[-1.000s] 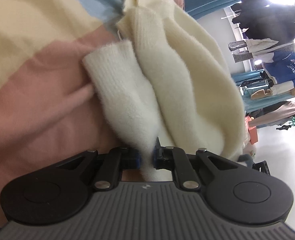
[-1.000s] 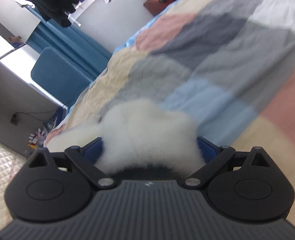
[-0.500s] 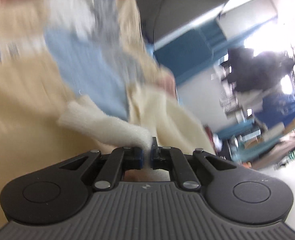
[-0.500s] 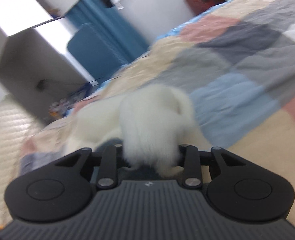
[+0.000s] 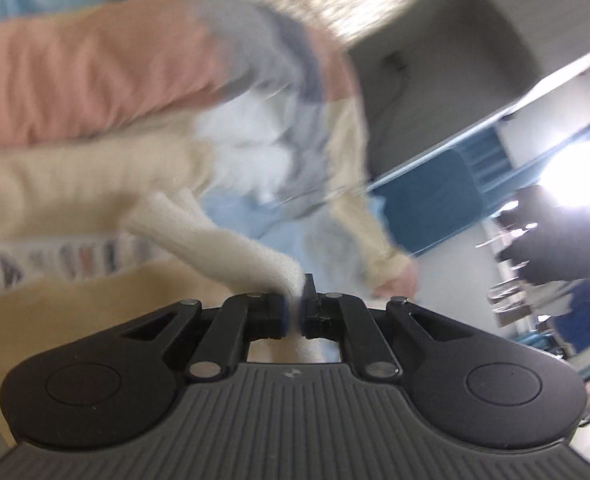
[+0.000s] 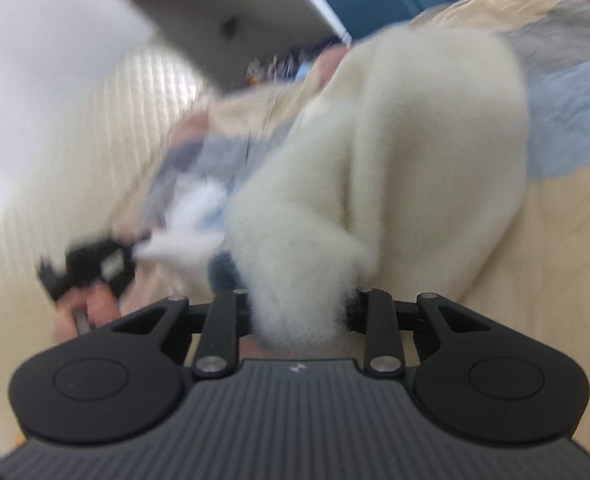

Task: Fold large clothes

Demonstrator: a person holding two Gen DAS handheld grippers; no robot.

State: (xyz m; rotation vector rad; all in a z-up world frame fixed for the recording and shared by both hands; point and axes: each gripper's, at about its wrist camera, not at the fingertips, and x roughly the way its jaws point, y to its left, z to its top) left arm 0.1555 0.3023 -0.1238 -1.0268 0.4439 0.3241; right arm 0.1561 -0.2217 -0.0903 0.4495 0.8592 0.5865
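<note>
A cream fuzzy knit garment (image 5: pixel 215 240) hangs stretched between my two grippers above a patchwork quilt (image 5: pixel 75 60). My left gripper (image 5: pixel 293 312) is shut on a thin ribbed edge of it. My right gripper (image 6: pixel 299 312) is shut on a thick bunch of the same garment (image 6: pixel 415 160), which hides its fingertips. In the right wrist view the left gripper (image 6: pixel 91 268) shows blurred at the left, held by a hand and pulling a pale end of the cloth. Both views are motion-blurred.
The quilt (image 6: pixel 567 220) covers a bed. A grey desk (image 5: pixel 455 60) and a blue chair (image 5: pixel 427 200) stand beyond it. A rack of dark and blue clothes (image 5: pixel 555 260) is at the right. A quilted beige floor mat (image 6: pixel 55 160) lies beside the bed.
Both grippers have swung fast with the garment, lifting and spreading it. The right gripper closed from wide open onto the bunch. The left kept its grip.
</note>
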